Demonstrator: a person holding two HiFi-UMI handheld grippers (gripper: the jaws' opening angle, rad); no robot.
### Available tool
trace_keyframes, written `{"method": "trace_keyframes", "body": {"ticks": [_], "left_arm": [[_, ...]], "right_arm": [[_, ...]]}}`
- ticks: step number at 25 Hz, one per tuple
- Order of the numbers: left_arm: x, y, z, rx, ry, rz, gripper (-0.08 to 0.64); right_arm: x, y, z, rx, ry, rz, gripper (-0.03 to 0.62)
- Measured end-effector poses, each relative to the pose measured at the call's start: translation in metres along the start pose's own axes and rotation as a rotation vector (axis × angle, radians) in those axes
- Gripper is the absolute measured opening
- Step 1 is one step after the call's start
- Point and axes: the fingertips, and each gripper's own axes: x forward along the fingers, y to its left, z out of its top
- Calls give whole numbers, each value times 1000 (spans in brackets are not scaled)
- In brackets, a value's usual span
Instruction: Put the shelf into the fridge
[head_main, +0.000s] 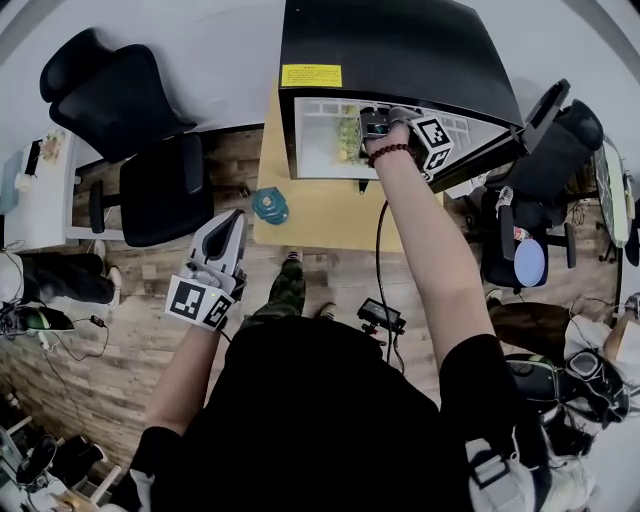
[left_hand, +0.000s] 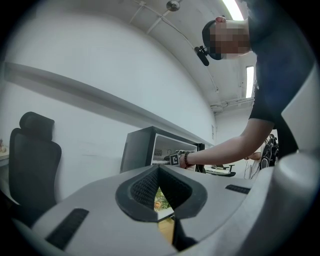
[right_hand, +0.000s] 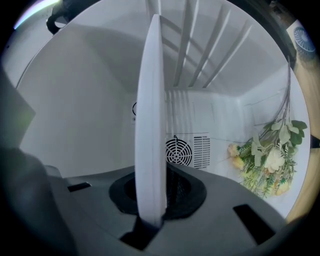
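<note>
Head view: fridge (head_main: 400, 45), black-cased with a white interior, stands open on a wooden table (head_main: 300, 215). The right gripper (head_main: 378, 122) is inside the fridge's open front, with the person's arm stretched out over the table. The left gripper (head_main: 236, 224) hangs well short of the fridge, off the table's near edge and above the plank floor (head_main: 130, 320). A teal object (head_main: 269, 205) lies on the table just in front of the fridge's left corner. A black office chair (head_main: 130, 130) stands to the left of the fridge, apart from the table. A spray of flowers (head_main: 349, 135) shows inside the fridge.

Left gripper view: the jaws are pressed together at their tips and nothing is gripped. A narrow slit below the tips shows a sliver of flowers and table. The fridge stands beyond the tips, with the person's arm reaching into it. The chair is to the fridge's left.

Right gripper view: the jaws are clenched on the white front rim of the shelf (right_hand: 150, 115). The shelf is seen edge-on and runs from the jaws into the fridge's cavity, its bars fanning toward the back wall. A round fan grille (right_hand: 178, 150) on the fridge's back wall shows just beside the rim. The flowers lie against the fridge's inner wall at the picture's right, apart from the shelf.
</note>
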Motion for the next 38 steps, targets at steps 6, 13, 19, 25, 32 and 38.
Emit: {"method": "trace_keyframes", "body": {"ticks": [6,13,19,25,32,38], "left_arm": [[3,-4,-1,-12,-2,-14,19],[24,-21,4,-21,-32,-54,20],[38,-54,9,-18,-52,-118,20],[40,-82,15,-8,-72,-158,20],[31,-111,18,47,-77,-137,20],[17,-128,19,73,-86,-114,20]], "right_arm": [[-16,-2,-13,29,84,36,49],[-110,-12,-38,-177,234,27,10],[-201,-21,-32,-570,330,-18,2],[-263,5,-32,-1289,402,-29,15],[-309,46,-38,-1667,337,44,15],[-328,53,-44,-1690,327,95,15]]}}
